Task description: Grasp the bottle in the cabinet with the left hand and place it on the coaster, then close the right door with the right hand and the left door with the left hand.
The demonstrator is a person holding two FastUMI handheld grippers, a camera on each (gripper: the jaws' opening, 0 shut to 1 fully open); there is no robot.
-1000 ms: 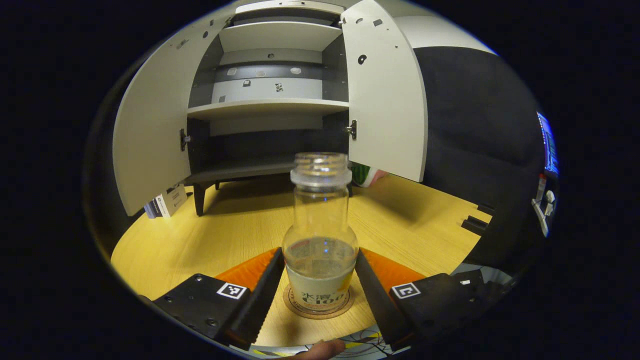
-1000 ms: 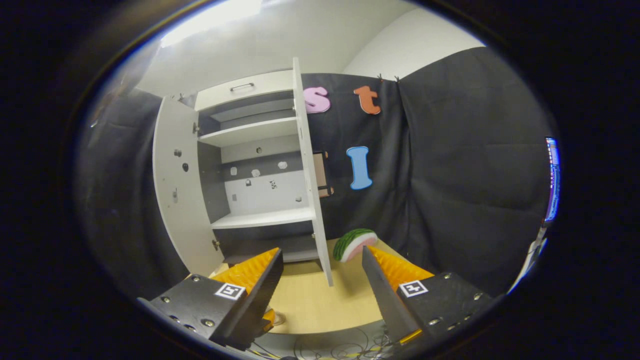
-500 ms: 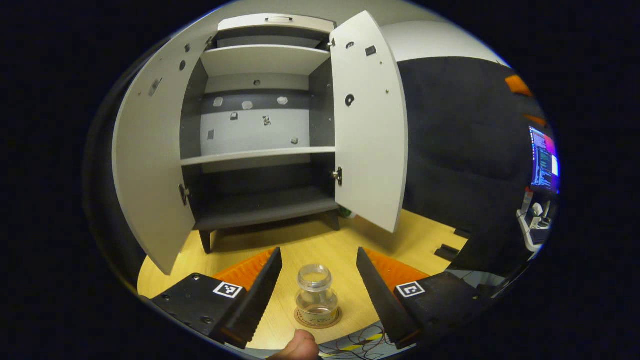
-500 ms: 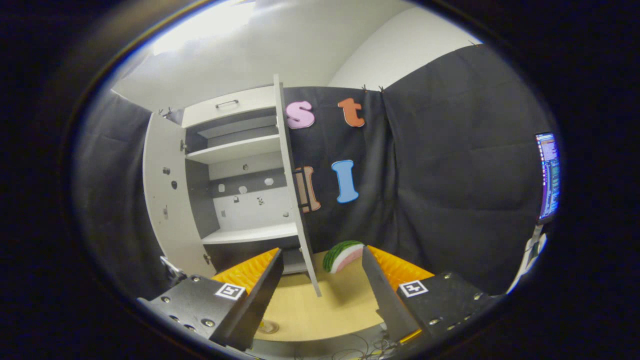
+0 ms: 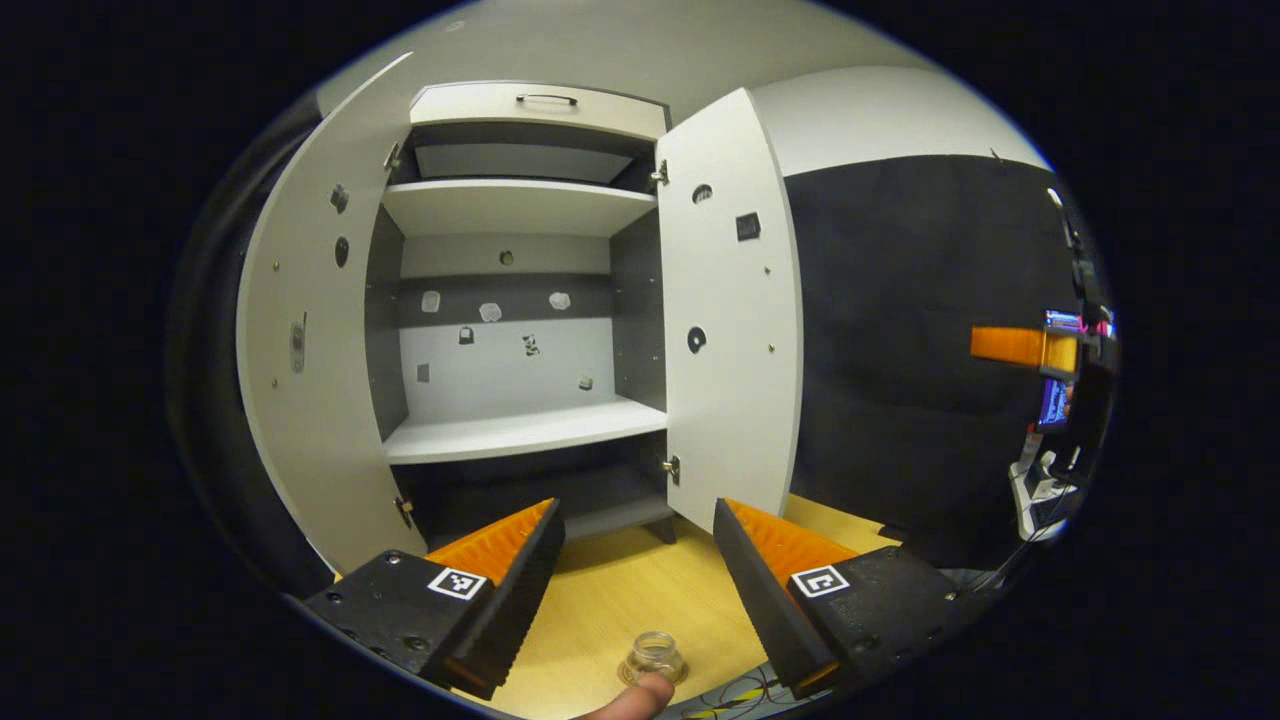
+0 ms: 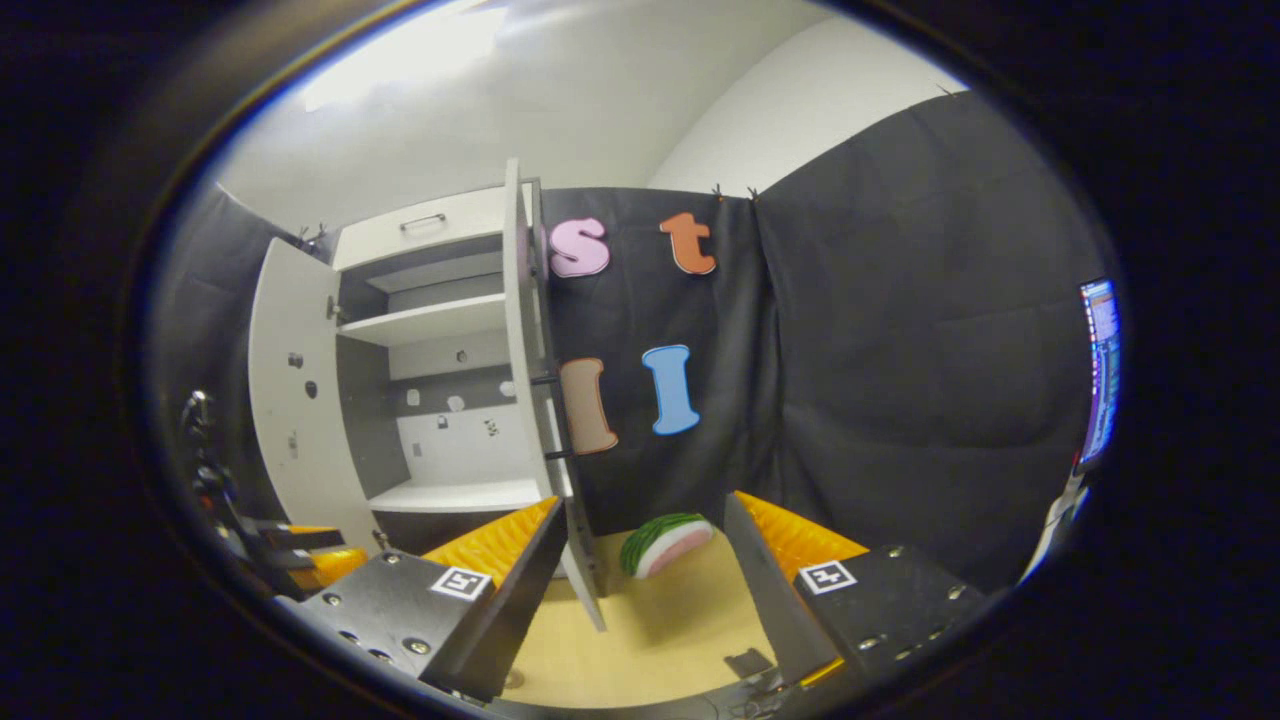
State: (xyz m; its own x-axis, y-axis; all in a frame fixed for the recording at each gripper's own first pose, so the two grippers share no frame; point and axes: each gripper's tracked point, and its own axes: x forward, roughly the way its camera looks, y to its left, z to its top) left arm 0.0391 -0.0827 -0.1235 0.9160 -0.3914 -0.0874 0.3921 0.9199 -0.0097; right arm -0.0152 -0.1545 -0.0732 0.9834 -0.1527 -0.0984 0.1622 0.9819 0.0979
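Observation:
A clear glass bottle (image 5: 653,655) stands upright on the yellow table at the bottom of the left gripper view, with a fingertip (image 5: 640,695) just in front of it. My left gripper (image 5: 640,530) is open, raised well above the bottle and holding nothing. The white cabinet (image 5: 520,435) has its left door (image 5: 310,350) and right door (image 5: 725,330) swung open, and its shelves are bare. My right gripper (image 6: 645,525) is open and empty, with the right door (image 6: 530,400) seen edge-on just left of it. The left gripper (image 6: 300,550) shows at the far left.
A watermelon slice (image 6: 665,540) lies on the table behind the right door, near the black cloth wall. A lit monitor (image 6: 1100,370) stands at the far right. A small dark object (image 6: 745,660) lies on the table near the front edge.
My left gripper has let go of the bottle, risen and drawn back, leaving it standing on the coaster. My right gripper has shifted right, so the right door now looks edge-on.

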